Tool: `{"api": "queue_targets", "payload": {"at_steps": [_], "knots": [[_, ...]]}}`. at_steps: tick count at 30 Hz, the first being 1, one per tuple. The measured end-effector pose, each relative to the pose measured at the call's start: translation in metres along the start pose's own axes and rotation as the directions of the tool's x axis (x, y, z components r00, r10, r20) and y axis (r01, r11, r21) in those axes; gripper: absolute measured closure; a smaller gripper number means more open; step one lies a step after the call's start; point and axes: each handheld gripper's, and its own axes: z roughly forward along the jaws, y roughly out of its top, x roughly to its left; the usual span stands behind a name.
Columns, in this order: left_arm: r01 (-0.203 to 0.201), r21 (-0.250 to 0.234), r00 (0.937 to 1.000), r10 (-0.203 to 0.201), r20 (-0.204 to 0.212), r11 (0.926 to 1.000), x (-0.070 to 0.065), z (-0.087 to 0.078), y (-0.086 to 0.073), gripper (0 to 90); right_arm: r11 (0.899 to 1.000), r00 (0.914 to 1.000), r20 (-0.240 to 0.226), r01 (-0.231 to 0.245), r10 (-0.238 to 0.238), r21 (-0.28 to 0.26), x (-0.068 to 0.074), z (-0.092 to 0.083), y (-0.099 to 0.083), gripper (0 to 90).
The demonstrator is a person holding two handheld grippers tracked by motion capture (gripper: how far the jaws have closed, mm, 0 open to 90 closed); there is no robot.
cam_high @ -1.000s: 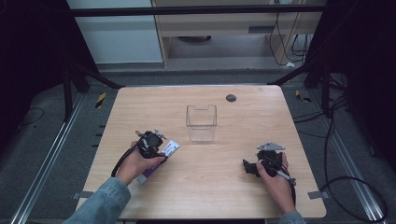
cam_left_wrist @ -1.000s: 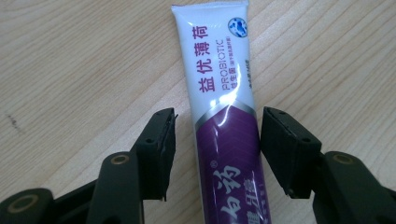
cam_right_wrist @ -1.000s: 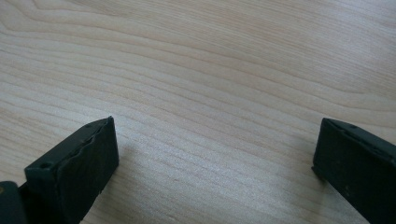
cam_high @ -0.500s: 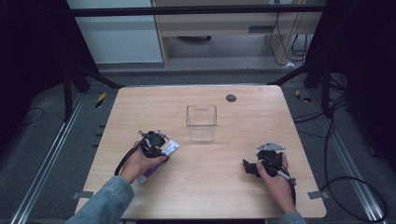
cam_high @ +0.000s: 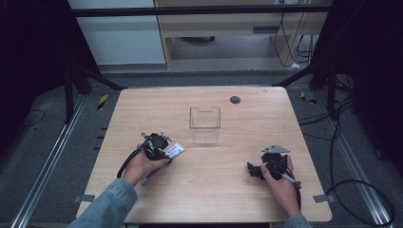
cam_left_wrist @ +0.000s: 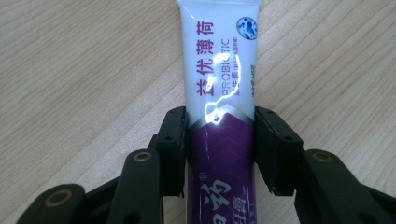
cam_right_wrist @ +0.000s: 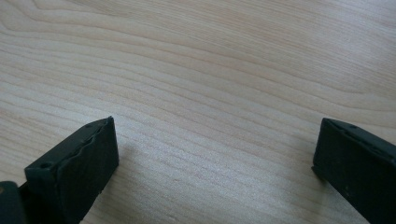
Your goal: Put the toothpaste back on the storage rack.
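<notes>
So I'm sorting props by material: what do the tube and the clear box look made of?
The tube, lying between the jaws of the left hand-held gripper, looks like glossy soft plastic or laminate: bright glare streaks, flat crimped end. The clear box seems rigid transparent plastic, perhaps acrylic: the wood shows through its walls.

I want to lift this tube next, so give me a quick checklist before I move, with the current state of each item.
1. Left gripper jaws on both sides of the toothpaste tube, just been closing: ok.
2. Pads pressing firmly: cannot tell.
3. Tube lying flat on the table: ok.
4. Clear box upright, apart from the tube: ok.
5. Right gripper open with bare wood between its jaws: ok.
</notes>
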Motion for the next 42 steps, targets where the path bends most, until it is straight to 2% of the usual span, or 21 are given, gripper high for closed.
{"api": "queue_targets", "payload": {"at_steps": [6,7,11,13,16,19,22,25,30,36,42], "knots": [[-0.021,0.004,0.9997,0.021,-0.009,0.9998,-0.003,-0.001,0.0,62.2,1.0,1.0,0.001,-0.001,0.001,-0.001,0.0,0.0,0.0,0.3],[-0.042,0.013,0.999,0.042,-0.015,0.999,-0.003,-0.001,0.001,64.3,1.0,1.0,0.0,-0.002,0.002,-0.001,0.0,0.0,0.0,0.3],[-0.068,0.019,0.9976,0.068,-0.014,0.9975,-0.005,-0.003,0.002,67.9,1.0,1.0,0.001,0.0,0.0,0.0,0.0,0.0,0.0,0.3],[-0.069,0.02,0.9976,0.07,-0.004,0.9974,-0.005,-0.004,0.002,71.5,1.0,1.0,-0.001,-0.002,0.002,0.0,0.0,0.0,0.0,0.3],[-0.063,0.019,0.9975,0.062,0.032,0.9978,-0.004,-0.008,0.003,76.0,1.0,1.0,-0.001,-0.001,0.001,-0.001,0.0,0.0,0.0,0.3],[-0.055,0.022,0.9973,0.054,0.049,0.9982,-0.003,-0.009,0.002,77.1,1.0,1.0,0.001,0.0,0.0,0.0,0.0,0.0,0.0,0.3],[-0.041,0.008,0.9966,0.041,0.072,0.9991,-0.002,-0.011,-0.001,78.3,1.0,1.0,-0.001,-0.002,0.002,0.0,0.0,0.0,0.0,0.3],[-0.037,-0.007,0.9965,0.037,0.075,0.9993,-0.003,-0.013,-0.003,78.6,1.0,1.0,-0.001,-0.002,0.002,0.0,0.0,0.0,0.0,0.3],[-0.041,-0.064,0.9979,0.044,0.048,0.9971,-0.004,-0.03,0.002,78.6,1.0,1.0,0.001,0.0,0.0,0.0,0.0,0.0,0.0,0.3],[-0.052,-0.085,0.9979,0.055,0.035,0.9951,-0.003,-0.039,0.006,78.6,1.0,1.0,0.001,-0.001,0.001,-0.001,0.0,0.0,0.0,0.3],[-0.03,-0.123,0.9988,0.035,0.035,0.992,0.003,-0.047,0.008,78.7,1.0,1.0,-0.001,-0.002,0.002,0.0,0.0,0.0,0.0,0.3]]}}
